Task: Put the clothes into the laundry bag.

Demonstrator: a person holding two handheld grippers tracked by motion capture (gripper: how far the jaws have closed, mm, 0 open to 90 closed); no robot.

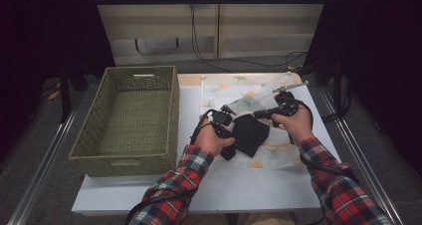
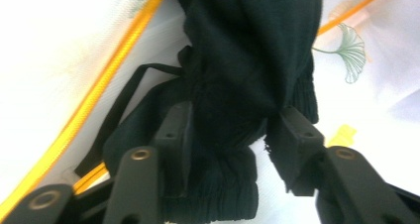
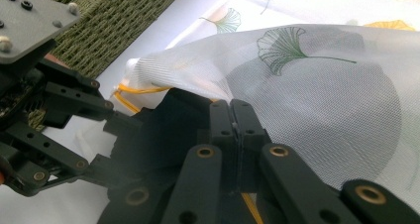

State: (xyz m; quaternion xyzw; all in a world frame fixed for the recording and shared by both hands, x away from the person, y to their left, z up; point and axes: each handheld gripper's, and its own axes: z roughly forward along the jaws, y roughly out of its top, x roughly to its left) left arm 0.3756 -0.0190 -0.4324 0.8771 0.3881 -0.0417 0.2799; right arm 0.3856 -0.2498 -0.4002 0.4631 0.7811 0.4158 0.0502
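Observation:
A white mesh bag (image 1: 239, 93) printed with ginkgo leaves lies on the table, its opening edged by a yellow zipper (image 2: 114, 65). A black garment (image 1: 251, 135) sits bunched at that opening. My left gripper (image 2: 235, 120) is shut on the bunched black garment (image 2: 247, 60), whose ribbed cuff hangs between the jaws. My right gripper (image 3: 233, 107) is shut on the upper edge of the mesh bag (image 3: 322, 85) and holds it raised over the garment (image 3: 163, 130). The left gripper (image 3: 111, 135) stands just to the left of it. In the high view the two grippers (image 1: 226, 123) (image 1: 263, 113) are close together over the bag.
A green woven basket (image 1: 174, 110) stands empty on the table's left half, close to my left hand. The white table (image 1: 239, 190) has bare surface toward the front edge. Dark curtains flank the table, and cables hang on the wall behind it.

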